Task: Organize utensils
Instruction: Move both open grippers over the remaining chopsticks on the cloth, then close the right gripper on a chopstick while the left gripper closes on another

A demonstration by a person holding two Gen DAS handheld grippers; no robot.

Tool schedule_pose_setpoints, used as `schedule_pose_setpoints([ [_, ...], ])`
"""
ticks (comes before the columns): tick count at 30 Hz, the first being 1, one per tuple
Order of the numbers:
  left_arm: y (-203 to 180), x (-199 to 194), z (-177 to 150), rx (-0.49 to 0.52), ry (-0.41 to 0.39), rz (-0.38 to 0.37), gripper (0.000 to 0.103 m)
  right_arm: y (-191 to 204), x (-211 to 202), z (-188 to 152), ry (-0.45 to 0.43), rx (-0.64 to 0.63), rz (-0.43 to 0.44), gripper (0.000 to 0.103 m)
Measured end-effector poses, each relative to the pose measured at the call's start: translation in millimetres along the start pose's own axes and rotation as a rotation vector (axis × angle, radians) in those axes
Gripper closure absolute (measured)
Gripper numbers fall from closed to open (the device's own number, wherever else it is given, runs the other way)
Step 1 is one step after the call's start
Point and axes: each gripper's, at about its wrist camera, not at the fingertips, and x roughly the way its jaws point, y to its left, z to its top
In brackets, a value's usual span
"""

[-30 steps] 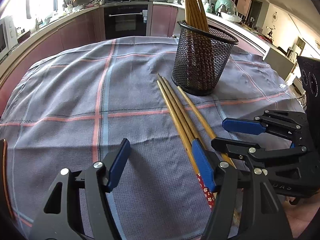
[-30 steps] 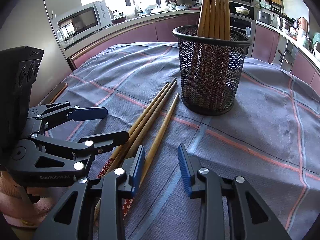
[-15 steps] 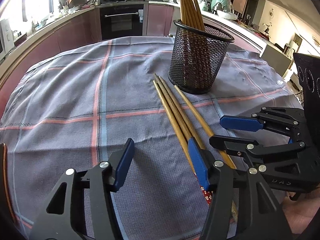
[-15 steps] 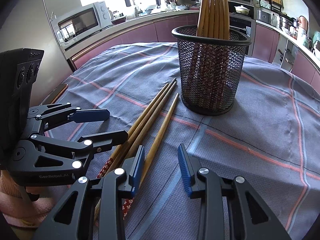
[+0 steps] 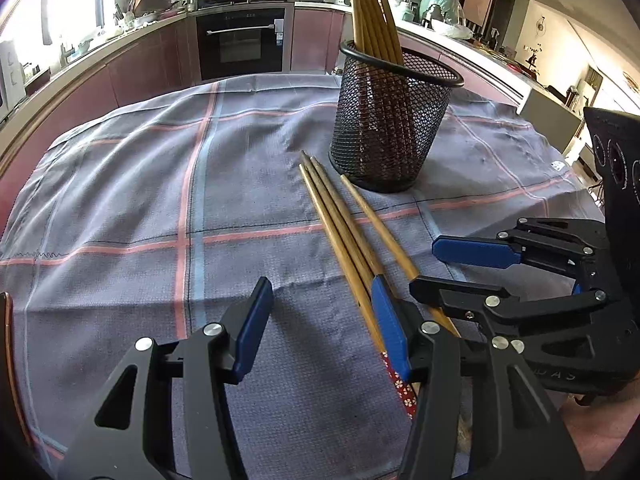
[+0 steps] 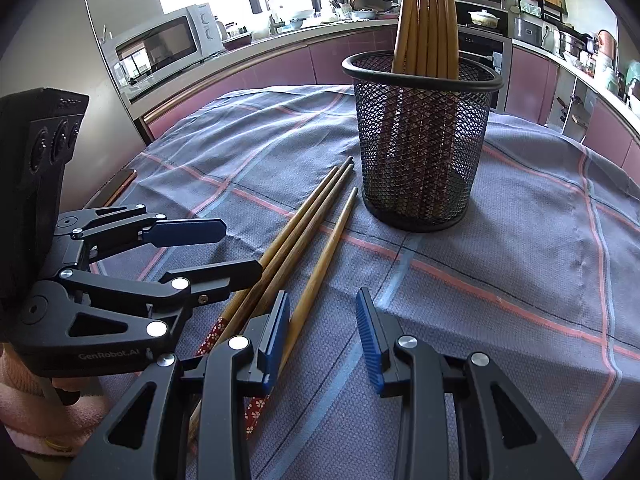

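Three wooden chopsticks lie on the cloth, tips pointing at a black mesh holder that holds several more chopsticks upright. In the right wrist view the loose chopsticks run toward the holder. My left gripper is open and empty, low over the cloth, its right finger beside the chopsticks' thick ends. My right gripper is open and empty, its left finger over the thick ends. Each gripper also shows in the other's view, the right and the left.
A grey-blue checked cloth covers the round table. Kitchen counters, an oven and a microwave stand beyond the table's far edge. The table's front edge is close under both grippers.
The left gripper has edged forward toward the holder. The right gripper has barely moved. The chopsticks lie as before.
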Motion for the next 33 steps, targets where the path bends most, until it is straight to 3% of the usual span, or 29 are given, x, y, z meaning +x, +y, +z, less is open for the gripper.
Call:
schedule_pose_setpoints([
  [17, 3.1, 8.4, 8.0, 0.023, 0.022, 0.030, 0.062, 1.4, 5.5, 7.7, 0.002, -0.017, -0.015, 0.071],
  [19, 1.4, 10.3, 9.9, 0.027, 0.023, 0.036, 0.068, 2.7, 6.7, 8.9, 0.000, -0.025, -0.023, 0.071],
  [27, 1.2, 11.2, 10.8, 0.011, 0.025, 0.025, 0.087, -1.2, 8.8, 9.8, 0.000, -0.015, -0.045, 0.093],
  [30, 1.8, 11.5, 11.5, 0.004, 0.030, 0.026, 0.086, -2.8, 8.8, 10.0, 0.003, -0.011, -0.042, 0.095],
  [31, 2.3, 12.1, 12.6, -0.001, 0.031, 0.025, 0.077, -2.3, 9.1, 10.4, 0.004, -0.012, -0.043, 0.095],
  [33, 1.5, 13.5, 14.2, 0.010, 0.027, 0.043, 0.073, -1.8, 10.0, 11.3, 0.006, -0.015, -0.048, 0.094],
])
